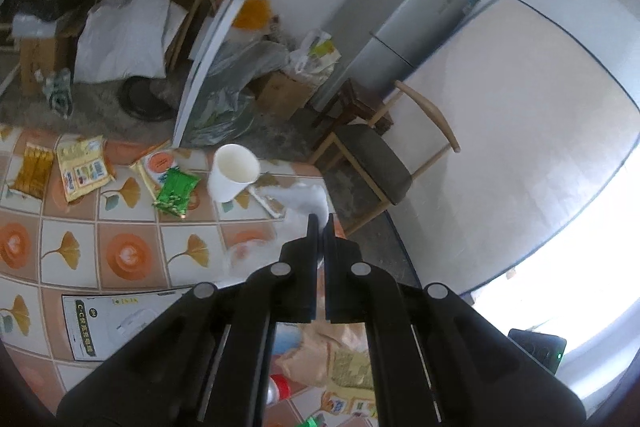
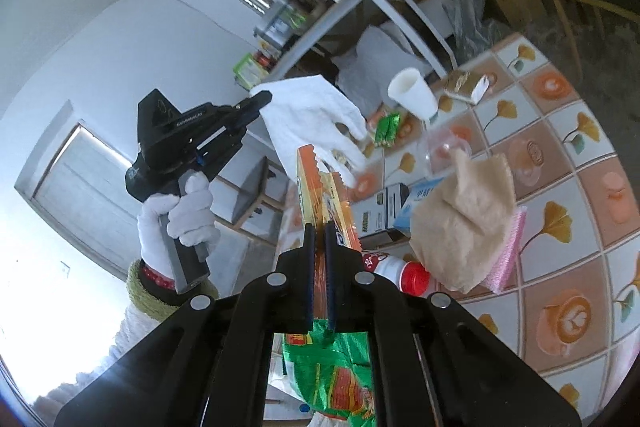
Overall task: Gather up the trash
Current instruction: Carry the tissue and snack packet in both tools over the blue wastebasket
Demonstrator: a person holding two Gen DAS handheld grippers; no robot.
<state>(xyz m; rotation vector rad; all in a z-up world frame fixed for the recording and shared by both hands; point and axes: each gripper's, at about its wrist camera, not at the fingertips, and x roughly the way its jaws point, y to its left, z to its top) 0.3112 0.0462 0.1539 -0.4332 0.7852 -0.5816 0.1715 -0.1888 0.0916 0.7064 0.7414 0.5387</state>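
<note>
The white paper cup (image 2: 414,93) stands on the tiled tablecloth (image 2: 560,187) and serves as the marker for the rest. The left gripper (image 2: 262,98), held in a white-gloved hand (image 2: 180,219), is raised off to the left of the cup and its jaws are clamped on the corner of a white glove (image 2: 316,123), which hangs from them with its fingers dangling just left of the cup. From the left wrist view the same gripper (image 1: 320,223) shows its fingers pressed together with blurred white fabric (image 1: 304,199) between and beyond them, the cup (image 1: 234,173) standing up and to the left of the tips. The right gripper (image 2: 319,229) sits nearer the camera than the cup, its jaws closed on an orange and yellow snack wrapper (image 2: 320,183) that rises between the fingers towards the hanging glove. A small green packet (image 2: 386,127) lies just below and left of the cup. A crumpled brown paper napkin (image 2: 464,223) rests well below the cup on a pink sponge (image 2: 510,251), with a red-capped white bottle (image 2: 400,271) lying just to its left. A green snack bag (image 2: 340,379) shows under the right gripper.
</note>
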